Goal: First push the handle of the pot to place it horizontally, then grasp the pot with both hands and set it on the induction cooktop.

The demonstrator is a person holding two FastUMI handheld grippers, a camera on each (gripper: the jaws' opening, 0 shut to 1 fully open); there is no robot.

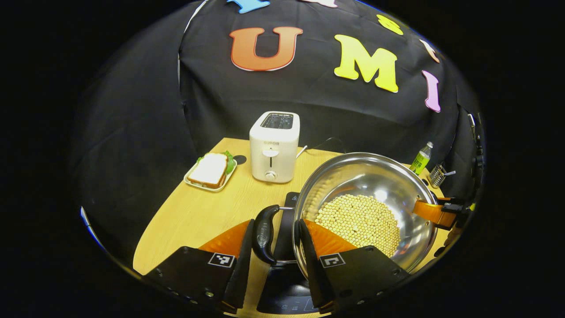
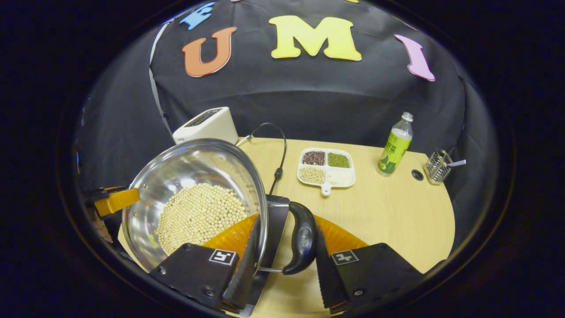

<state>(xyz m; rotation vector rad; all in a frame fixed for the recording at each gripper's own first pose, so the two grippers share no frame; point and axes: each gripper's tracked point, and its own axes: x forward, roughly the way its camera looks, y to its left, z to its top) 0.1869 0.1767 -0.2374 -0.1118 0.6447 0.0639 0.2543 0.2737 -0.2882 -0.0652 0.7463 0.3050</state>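
Both grippers, left gripper [image 1: 274,258] and right gripper [image 2: 287,260], pinch black side handles of the round steel pot [image 1: 366,207] of pale beans, over the black induction cooktop [image 1: 284,287]; tilting could spill beans.

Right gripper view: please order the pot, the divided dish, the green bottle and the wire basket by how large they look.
1. Pot, though nearness enlarges it.
2. Divided dish.
3. Green bottle, close to the dish, so unsure.
4. Wire basket.
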